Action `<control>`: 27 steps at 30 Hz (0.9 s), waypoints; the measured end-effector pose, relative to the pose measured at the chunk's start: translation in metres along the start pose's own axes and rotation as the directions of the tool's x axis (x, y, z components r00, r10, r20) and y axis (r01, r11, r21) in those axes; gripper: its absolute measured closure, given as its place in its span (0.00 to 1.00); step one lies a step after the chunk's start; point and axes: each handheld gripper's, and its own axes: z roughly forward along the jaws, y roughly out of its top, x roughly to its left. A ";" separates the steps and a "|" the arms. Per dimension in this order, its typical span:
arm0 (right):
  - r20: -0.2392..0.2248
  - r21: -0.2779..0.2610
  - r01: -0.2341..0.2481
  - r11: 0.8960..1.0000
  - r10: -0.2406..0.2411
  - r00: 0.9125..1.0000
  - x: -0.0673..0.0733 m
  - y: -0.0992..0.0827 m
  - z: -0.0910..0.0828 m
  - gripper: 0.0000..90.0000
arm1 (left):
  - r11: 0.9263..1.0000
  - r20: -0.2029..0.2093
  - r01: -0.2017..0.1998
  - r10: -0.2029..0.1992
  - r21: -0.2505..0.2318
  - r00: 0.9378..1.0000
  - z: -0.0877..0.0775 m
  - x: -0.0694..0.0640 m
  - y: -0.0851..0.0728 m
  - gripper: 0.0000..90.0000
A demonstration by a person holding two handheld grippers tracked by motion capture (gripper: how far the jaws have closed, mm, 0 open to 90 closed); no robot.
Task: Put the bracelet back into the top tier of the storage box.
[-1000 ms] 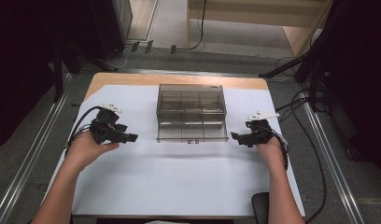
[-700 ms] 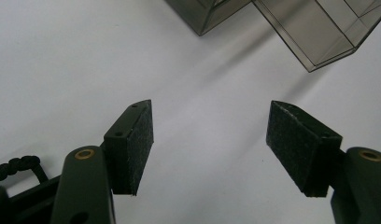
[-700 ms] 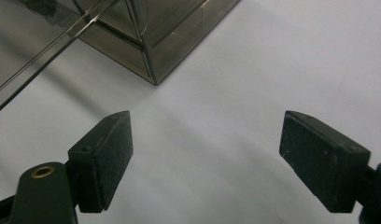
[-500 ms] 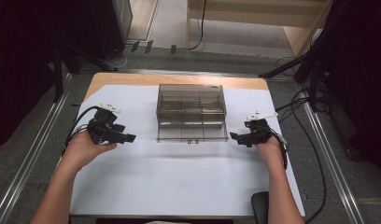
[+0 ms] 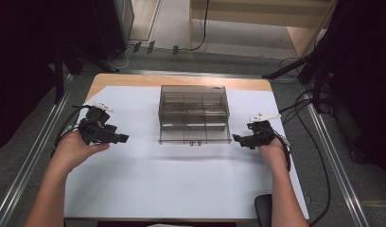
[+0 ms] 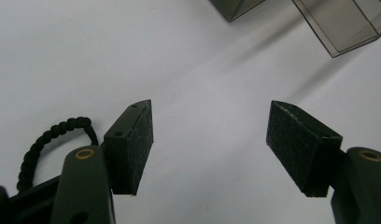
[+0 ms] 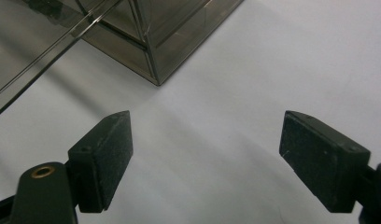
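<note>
With both tongs, left [image 5: 119, 138] and right [image 5: 239, 138], gaping empty beside the box [image 5: 194, 115] mid-table toward the far edge, uneven contact could skid it. It looks light, clear and slick; pads may slip.

We hold the left gripper [image 5: 124, 138] and right gripper [image 5: 236, 138] low, jaws spread wide and empty, each pointing inward toward the other. Our forearms enter from below, left hand [image 5: 77, 149] and right hand [image 5: 271, 146] wrapped around the gripper bodies.
</note>
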 end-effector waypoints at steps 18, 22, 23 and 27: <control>0.000 0.009 0.001 1.000 -0.001 1.000 0.001 0.000 0.001 0.20 | 0.994 -0.128 -0.010 0.023 0.105 0.991 0.002 0.016 -0.010 0.34; 0.005 0.006 0.001 1.000 -0.001 1.000 0.001 -0.001 -0.001 0.20 | 0.994 -0.143 0.009 0.007 0.107 0.990 0.000 0.022 -0.010 0.34; 0.005 0.006 0.001 1.000 -0.001 1.000 0.001 -0.001 -0.001 0.20 | 0.994 -0.143 0.009 0.007 0.107 0.990 0.000 0.022 -0.010 0.34; 0.011 0.005 -0.004 1.000 0.004 1.000 0.000 -0.004 -0.004 0.20 | 0.993 -0.158 0.030 -0.012 0.117 0.987 0.001 0.028 -0.010 0.34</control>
